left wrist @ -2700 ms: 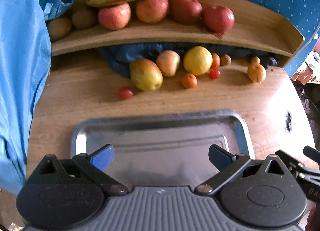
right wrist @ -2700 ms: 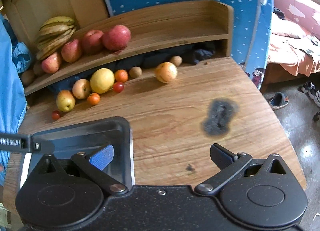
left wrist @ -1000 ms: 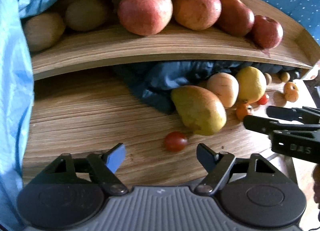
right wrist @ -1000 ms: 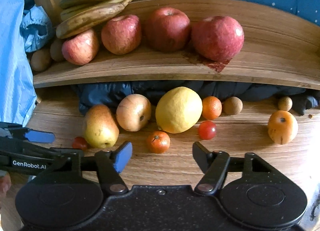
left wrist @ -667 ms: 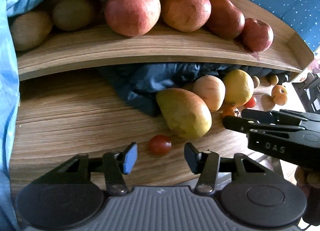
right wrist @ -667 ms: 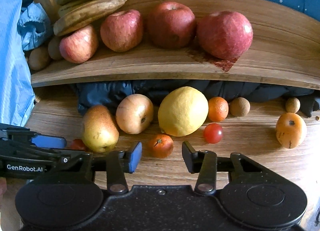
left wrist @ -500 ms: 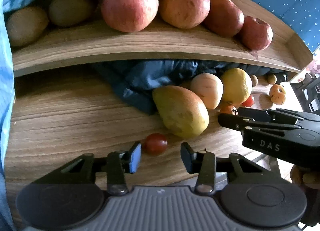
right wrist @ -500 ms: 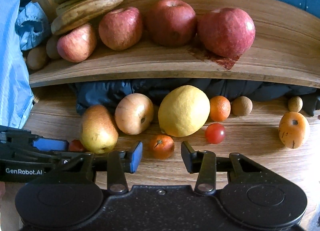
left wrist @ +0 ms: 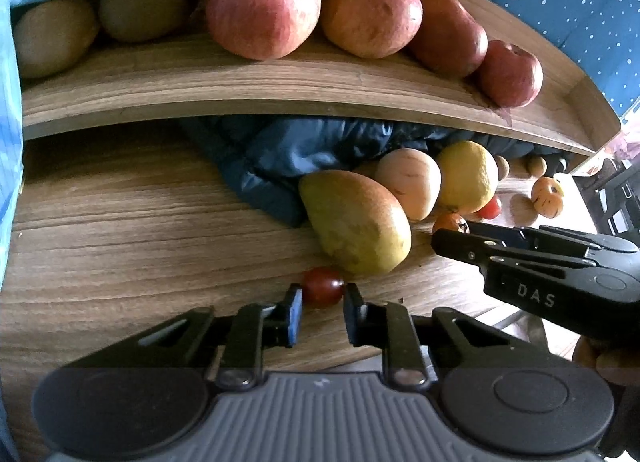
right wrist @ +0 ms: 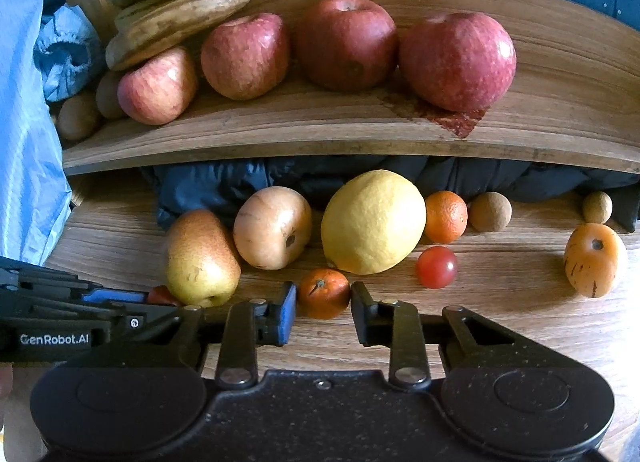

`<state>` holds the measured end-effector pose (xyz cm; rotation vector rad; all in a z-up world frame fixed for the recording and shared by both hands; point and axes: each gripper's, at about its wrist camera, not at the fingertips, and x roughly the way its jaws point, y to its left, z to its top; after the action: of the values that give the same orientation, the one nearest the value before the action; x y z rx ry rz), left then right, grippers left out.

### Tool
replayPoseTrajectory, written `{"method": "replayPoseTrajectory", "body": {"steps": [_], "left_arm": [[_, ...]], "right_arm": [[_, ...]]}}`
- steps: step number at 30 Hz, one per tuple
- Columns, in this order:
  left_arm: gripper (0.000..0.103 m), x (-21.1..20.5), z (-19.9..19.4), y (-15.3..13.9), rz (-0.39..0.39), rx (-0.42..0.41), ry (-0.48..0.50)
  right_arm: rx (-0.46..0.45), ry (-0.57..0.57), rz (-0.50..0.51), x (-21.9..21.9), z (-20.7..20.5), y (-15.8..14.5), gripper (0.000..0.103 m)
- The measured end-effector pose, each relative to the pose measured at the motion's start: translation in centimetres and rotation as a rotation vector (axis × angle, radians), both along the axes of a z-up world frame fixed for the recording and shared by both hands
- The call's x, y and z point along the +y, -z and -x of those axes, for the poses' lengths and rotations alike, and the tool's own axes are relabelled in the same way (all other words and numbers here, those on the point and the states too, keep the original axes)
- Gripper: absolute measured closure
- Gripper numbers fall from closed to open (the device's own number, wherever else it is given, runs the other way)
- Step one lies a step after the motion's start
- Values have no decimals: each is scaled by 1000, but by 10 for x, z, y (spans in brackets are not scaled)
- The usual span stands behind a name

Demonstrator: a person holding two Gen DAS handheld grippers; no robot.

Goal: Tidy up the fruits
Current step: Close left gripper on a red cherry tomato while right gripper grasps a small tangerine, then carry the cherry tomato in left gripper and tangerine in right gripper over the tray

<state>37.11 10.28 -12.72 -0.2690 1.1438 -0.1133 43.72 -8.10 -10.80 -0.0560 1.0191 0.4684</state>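
Note:
A row of fruit lies on the wooden table under a shelf. My left gripper point(left wrist: 320, 304) has its jaws closed in around a small red cherry tomato point(left wrist: 322, 288), which sits between the fingertips beside a yellow-green pear point(left wrist: 356, 227). My right gripper point(right wrist: 323, 310) has its jaws close around a small orange mandarin point(right wrist: 324, 293) in front of a big lemon point(right wrist: 373, 221). Whether the pads touch either fruit is unclear. The right gripper point(left wrist: 452, 240) also shows in the left wrist view.
The wooden shelf point(right wrist: 320, 141) above holds several red apples point(right wrist: 456, 61), bananas point(right wrist: 180, 9) and kiwis point(left wrist: 52, 35). A dark blue cloth point(left wrist: 280, 153) lies under it. A pale apple point(right wrist: 272, 227), an orange point(right wrist: 446, 217), another tomato point(right wrist: 436, 266) and a spotted orange fruit point(right wrist: 595, 260) lie nearby.
Both grippers moved from over a metal tray forward to the fruit row. Their jaws narrowed, the left around the cherry tomato, the right around the small mandarin.

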Motion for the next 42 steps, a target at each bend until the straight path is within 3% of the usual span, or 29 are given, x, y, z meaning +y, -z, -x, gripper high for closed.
{"method": "replayPoseTrajectory", "body": {"steps": [20,42], "left_arm": [[80,-6,31,-21,15,-55,-12],[80,14,80,-26,-12,-42,23]], "right_arm": [[-31,-68,-67,-14,41,-36,72],[-10,-237,-83,17,96,-51,72]]}}
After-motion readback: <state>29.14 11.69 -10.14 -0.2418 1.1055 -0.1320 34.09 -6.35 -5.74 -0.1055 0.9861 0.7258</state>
